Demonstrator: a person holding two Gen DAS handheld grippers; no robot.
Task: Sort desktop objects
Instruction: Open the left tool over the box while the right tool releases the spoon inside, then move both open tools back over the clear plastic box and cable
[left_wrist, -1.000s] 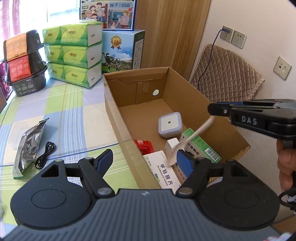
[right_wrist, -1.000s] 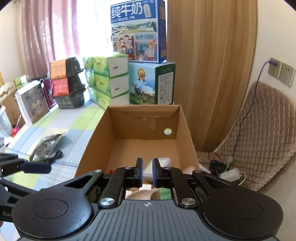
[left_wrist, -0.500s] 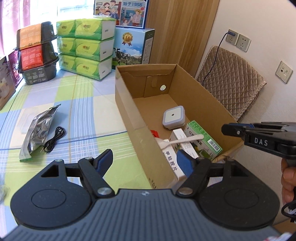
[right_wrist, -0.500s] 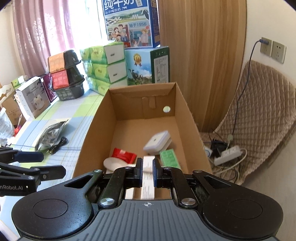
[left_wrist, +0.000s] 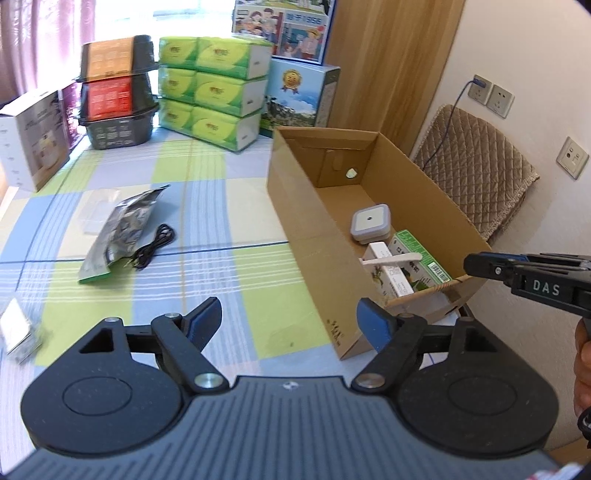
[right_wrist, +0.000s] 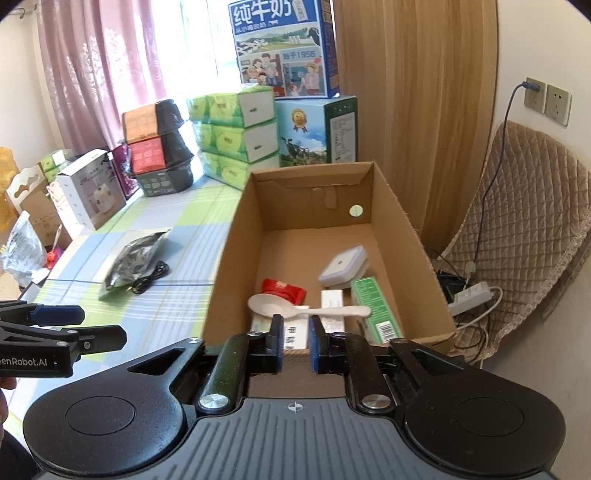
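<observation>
Checked tablecloth (left_wrist: 229, 206); carton (left_wrist: 295, 236), pouch (left_wrist: 122, 229), cable (left_wrist: 153, 253).

— What was seen in the cardboard box (right_wrist: 236, 258)?

— A cream spoon (right_wrist: 306, 310) was laid across the white cartons (right_wrist: 332, 306), beside a red packet (right_wrist: 284, 290), a green carton (right_wrist: 373, 306) and a square white case (right_wrist: 341, 266).

— And the right gripper (right_wrist: 296, 343)?

— It was held at the box's near edge, a narrow gap left between its jaws, nothing gripped.

— Elsewhere?

— A foil pouch (right_wrist: 136, 262) and a black cable (right_wrist: 149, 280) were left on the checked tablecloth (right_wrist: 177, 302). The left gripper (right_wrist: 99, 326) was seen at the left edge.
</observation>
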